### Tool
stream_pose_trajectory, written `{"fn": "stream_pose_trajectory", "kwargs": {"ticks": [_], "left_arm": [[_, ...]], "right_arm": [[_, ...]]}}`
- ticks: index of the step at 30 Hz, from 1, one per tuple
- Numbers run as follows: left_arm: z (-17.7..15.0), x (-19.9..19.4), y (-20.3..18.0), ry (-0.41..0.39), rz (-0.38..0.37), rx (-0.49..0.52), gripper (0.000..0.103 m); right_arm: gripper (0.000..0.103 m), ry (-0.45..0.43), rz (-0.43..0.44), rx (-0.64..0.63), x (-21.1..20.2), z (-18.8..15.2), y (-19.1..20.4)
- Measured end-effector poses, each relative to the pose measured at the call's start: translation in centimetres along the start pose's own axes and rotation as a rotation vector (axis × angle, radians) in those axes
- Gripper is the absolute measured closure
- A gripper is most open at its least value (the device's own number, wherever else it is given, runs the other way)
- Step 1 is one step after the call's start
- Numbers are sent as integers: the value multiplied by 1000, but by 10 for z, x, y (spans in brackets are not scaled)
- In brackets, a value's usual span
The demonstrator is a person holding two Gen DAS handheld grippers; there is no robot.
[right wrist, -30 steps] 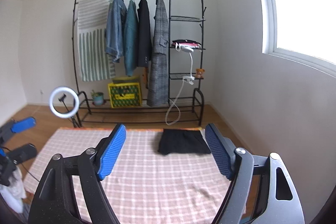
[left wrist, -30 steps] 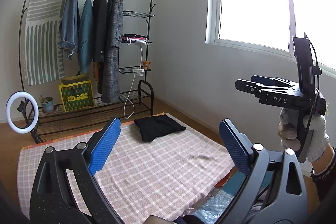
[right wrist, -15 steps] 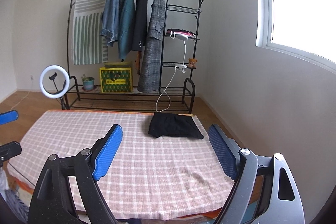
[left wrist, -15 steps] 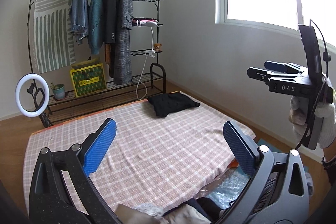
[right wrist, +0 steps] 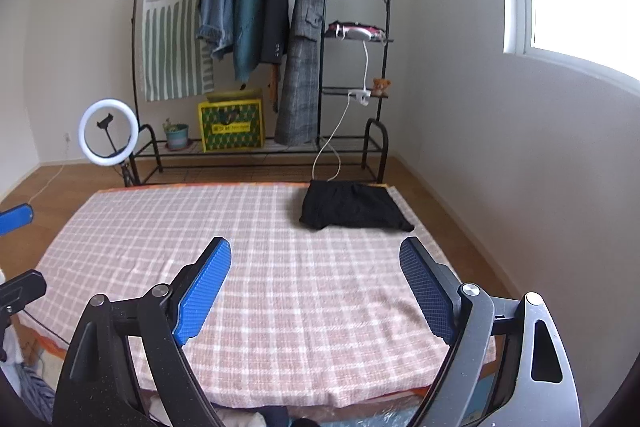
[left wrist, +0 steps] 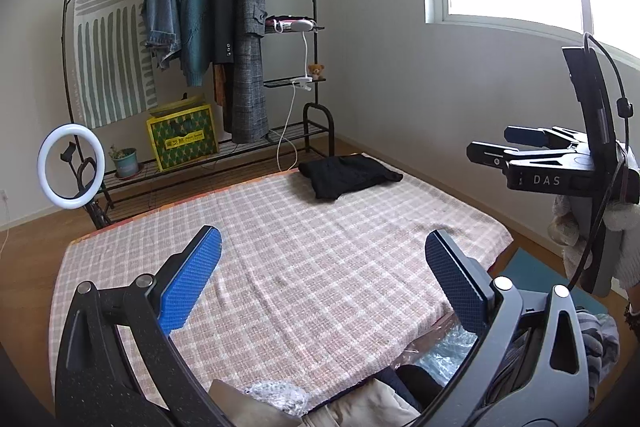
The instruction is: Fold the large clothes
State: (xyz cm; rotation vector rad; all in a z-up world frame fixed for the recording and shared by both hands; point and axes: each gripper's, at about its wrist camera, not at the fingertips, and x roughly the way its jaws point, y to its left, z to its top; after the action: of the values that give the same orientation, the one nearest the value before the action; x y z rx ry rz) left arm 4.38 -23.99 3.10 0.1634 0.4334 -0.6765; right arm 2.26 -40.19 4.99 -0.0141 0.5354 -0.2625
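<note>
A pink checked cloth [left wrist: 320, 267] [right wrist: 280, 247] lies spread flat on the floor. At its far right corner rests a folded black garment [left wrist: 348, 175] [right wrist: 352, 205]. My left gripper [left wrist: 323, 247] hovers open over the cloth's near part with nothing between its blue pads; its fingers show at the left edge of the right wrist view [right wrist: 18, 253]. My right gripper [right wrist: 316, 255] is open and empty too, above the near right of the cloth. In the left wrist view the right gripper [left wrist: 490, 143] is held by a gloved hand [left wrist: 576, 227]. Beige fabric [left wrist: 360, 407] lies below the near edge.
A black clothes rack [right wrist: 328, 27] with hanging coats stands against the far wall, with a yellow crate [right wrist: 232, 125] and a plant pot on its low shelf. A ring light [right wrist: 108, 133] stands at the far left. Crinkled plastic [left wrist: 452, 347] and striped cloth [left wrist: 596, 331] lie near right.
Both grippers have come down and tipped toward the cloth, which now fills more of each view. The fabric and plastic at the near edge have come into sight.
</note>
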Motion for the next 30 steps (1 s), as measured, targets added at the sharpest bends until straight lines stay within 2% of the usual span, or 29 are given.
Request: {"fn": "stream_pose_trajectory", "kwargs": {"ticks": [11, 20, 30], "left_arm": [[-18, 28, 10, 27, 33, -29, 0], [-26, 45, 23, 68, 45, -46, 0], [-39, 65, 32, 112, 63, -52, 0]], "right_arm": [[16, 16, 9, 59, 33, -19, 1], [16, 22, -2, 43, 57, -29, 7], [16, 68, 1, 73, 83, -44, 1]]}}
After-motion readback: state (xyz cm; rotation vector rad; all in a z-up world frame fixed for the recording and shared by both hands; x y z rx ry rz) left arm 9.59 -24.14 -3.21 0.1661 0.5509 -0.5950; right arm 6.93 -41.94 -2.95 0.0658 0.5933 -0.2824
